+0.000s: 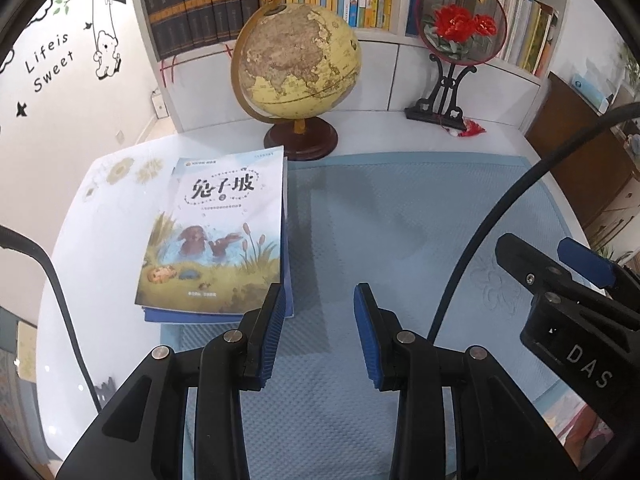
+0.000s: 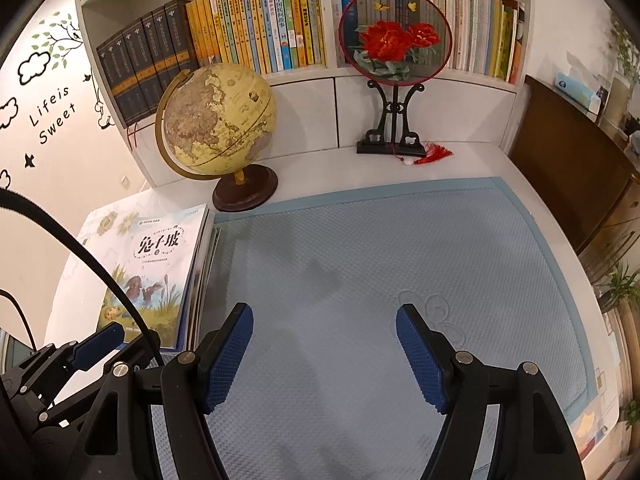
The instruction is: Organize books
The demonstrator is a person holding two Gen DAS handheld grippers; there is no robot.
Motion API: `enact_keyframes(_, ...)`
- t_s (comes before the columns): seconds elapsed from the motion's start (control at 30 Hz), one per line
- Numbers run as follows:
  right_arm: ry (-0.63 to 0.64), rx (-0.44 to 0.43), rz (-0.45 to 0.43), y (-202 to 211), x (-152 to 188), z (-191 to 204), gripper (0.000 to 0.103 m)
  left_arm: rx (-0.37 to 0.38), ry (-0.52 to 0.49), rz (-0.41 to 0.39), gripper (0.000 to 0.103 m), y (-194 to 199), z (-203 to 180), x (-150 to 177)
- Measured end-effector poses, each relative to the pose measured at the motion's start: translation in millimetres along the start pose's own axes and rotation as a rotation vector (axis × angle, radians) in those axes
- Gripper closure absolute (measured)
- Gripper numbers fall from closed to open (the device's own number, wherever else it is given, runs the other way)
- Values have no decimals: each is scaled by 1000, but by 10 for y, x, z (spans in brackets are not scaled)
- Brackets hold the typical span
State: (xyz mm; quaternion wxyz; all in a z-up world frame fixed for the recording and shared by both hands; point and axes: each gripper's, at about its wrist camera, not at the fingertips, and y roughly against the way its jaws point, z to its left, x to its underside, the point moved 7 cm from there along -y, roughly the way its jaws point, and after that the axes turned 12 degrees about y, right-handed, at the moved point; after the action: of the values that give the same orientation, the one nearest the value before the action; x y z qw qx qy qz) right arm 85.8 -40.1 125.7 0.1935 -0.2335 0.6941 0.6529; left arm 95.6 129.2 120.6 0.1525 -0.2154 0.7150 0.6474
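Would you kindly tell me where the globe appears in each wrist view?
Left wrist: the globe stands top centre, behind the book stack.
Right wrist: the globe sits upper left of centre.
Shared landmark: the round red-flower fan to its right.

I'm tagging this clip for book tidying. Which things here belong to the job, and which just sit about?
Job: stack of books, shelved books, left hand-held gripper, right hand-held gripper.
Just there: globe, flower fan ornament, blue mat.
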Motion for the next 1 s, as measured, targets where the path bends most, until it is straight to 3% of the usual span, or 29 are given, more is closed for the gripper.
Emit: enact_keyframes(1.0, -18, 38, 15, 93, 154, -64, 31, -8, -47, 3, 70, 43, -48, 93)
